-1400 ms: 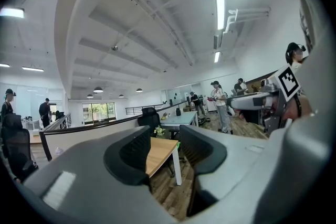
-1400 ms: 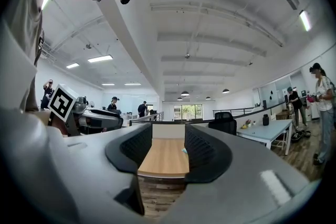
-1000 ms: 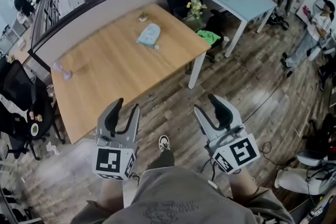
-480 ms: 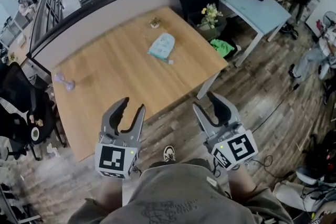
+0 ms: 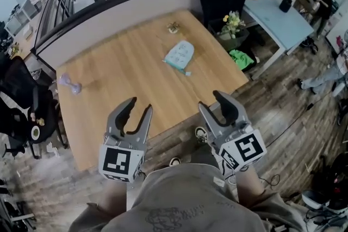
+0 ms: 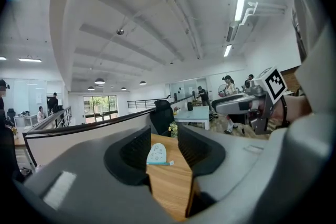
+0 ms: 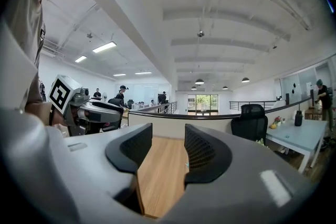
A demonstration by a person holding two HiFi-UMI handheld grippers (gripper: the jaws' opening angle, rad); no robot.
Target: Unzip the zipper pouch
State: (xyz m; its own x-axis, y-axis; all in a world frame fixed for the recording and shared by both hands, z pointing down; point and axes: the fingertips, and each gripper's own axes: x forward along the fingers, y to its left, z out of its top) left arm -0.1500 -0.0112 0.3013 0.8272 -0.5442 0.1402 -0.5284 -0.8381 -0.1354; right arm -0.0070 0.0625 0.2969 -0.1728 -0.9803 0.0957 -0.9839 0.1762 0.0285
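Open tabletop (image 5: 125, 81) before the pouch (image 5: 180, 55), small plant (image 5: 173, 26) beyond.

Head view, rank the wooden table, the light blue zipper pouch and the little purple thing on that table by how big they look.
1. wooden table, by far the largest.
2. zipper pouch.
3. purple object, smallest, clearly smaller than the pouch.
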